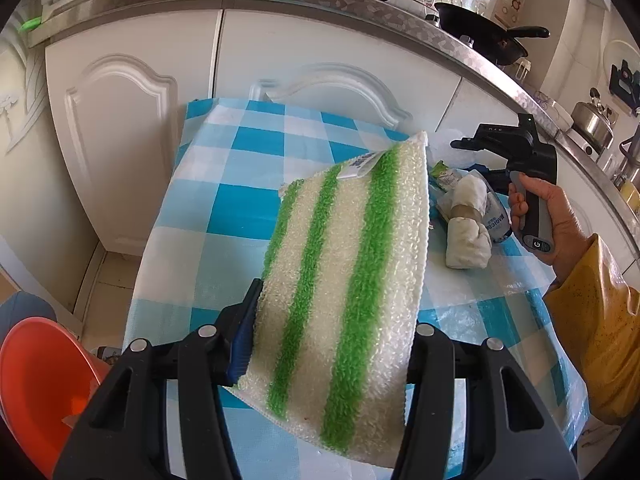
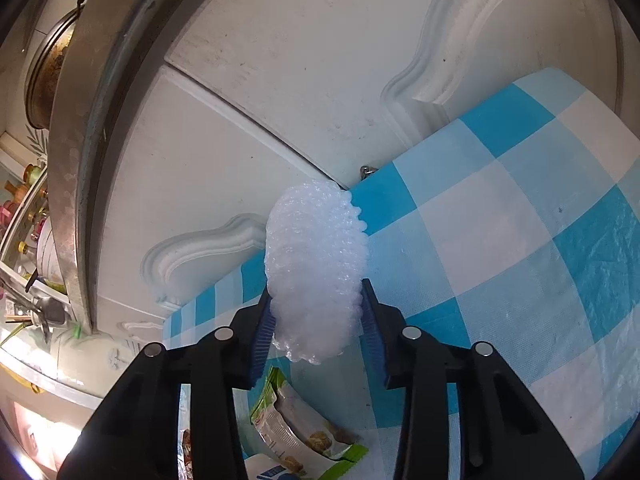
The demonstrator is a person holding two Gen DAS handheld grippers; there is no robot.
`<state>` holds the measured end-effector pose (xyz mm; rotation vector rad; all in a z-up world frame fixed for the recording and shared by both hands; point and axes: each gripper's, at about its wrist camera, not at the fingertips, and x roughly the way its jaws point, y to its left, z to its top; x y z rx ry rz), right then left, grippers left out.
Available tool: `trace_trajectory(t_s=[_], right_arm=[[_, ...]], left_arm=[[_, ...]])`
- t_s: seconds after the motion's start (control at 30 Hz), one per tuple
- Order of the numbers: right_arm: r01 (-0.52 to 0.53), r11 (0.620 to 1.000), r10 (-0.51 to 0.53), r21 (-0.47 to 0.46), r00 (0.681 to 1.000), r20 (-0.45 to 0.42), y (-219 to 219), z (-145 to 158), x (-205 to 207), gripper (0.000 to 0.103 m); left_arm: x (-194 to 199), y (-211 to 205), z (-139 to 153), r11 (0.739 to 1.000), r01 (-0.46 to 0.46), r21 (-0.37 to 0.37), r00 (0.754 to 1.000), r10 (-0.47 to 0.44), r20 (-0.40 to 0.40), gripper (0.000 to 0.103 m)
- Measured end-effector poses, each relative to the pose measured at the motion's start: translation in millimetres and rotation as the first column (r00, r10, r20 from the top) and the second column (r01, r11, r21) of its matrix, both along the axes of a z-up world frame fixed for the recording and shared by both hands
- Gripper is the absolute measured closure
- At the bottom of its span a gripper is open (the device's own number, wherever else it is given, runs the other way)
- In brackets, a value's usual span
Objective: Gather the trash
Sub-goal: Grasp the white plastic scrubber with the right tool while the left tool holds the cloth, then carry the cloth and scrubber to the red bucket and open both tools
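Upright, bubble wrap (image 2: 316, 268) lengthwise between pads (image 2: 262, 336).

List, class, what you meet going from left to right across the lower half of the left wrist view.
Orange plastic bowl → white cloth with green stripes, held in the left gripper → rolled white paper wad → person's hand on the right gripper's grey handle → yellow sleeve.
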<state>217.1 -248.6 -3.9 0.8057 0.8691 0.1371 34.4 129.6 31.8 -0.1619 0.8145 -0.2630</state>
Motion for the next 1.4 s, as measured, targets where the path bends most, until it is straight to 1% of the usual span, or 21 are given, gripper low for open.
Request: trace_trajectory(t_s=[0.1,0.27,0.47,0.63,0.7,0.8,0.9,1.1,1.17,1.3,1.4], right_arm=[[0.005,1.000,-0.005,0.002,1.000,0.021,-4.8,7.3,-13.0,0.067],[0.021,1.000,-0.020,-0.013,0.996,0.092,-13.0,34.5,-53.5,0.067],[0.038,0.999,-0.037,-0.005,0.988,0.149,-20.7,53.9,-125.8,0.067],[0.028,0.999,-0.034,0.040,0.986,0.162,-11.1,55.5,-190.8,0.067],[0.013,0.999,-0.021,0.050,0.986,0.164,-3.5,55.4,-213.7,0.067],[-0.028,0.998,0.020,0.049,0.985,0.170,18.1,58.2,-247.1,0.067],[-0.088,0.996,0.082,0.026,0.981,0.174,46.4,63.7,-271.6,0.067],[-0.211,0.977,0.206,0.013,0.963,0.175,106.1,67.3,-316.9,0.067],[-0.257,0.966,0.253,0.006,0.953,0.165,127.6,65.1,-329.1,0.067],[-0.341,0.940,0.339,-0.006,0.934,0.113,168.1,56.1,-342.5,0.067],[-0.404,0.915,0.402,0.005,0.911,0.088,200.3,50.7,-347.1,0.067]], left_arm=[[-3.5,0.8,1.1,1.000,-0.006,-0.009,1.000,0.006,-0.001,0.050],[-11.7,7.6,3.8,0.999,-0.022,-0.034,1.000,0.022,0.003,0.050],[-33.4,18.8,9.2,0.998,-0.037,-0.043,0.999,0.038,0.007,0.050],[-58.3,31.6,9.4,0.997,-0.054,-0.047,0.999,0.054,-0.005,0.050],[-69.3,36.9,8.6,0.998,-0.061,-0.035,0.998,0.061,-0.005,0.050],[-87.0,48.5,6.2,0.996,-0.078,-0.032,0.997,0.077,-0.016,0.050],[-104.9,60.4,4.5,0.995,-0.095,-0.017,0.995,0.095,-0.018,0.050],[-139.9,88.5,3.1,0.992,-0.129,-0.003,0.992,0.129,-0.017,0.050],[-151.9,100.1,3.3,0.990,-0.142,-0.002,0.990,0.142,-0.016,0.050],[-175.2,125.6,1.0,0.984,-0.178,0.016,0.984,0.178,-0.008,0.050],[-190.1,150.1,-3.9,0.976,-0.219,0.000,0.976,0.219,-0.018,0.050]])
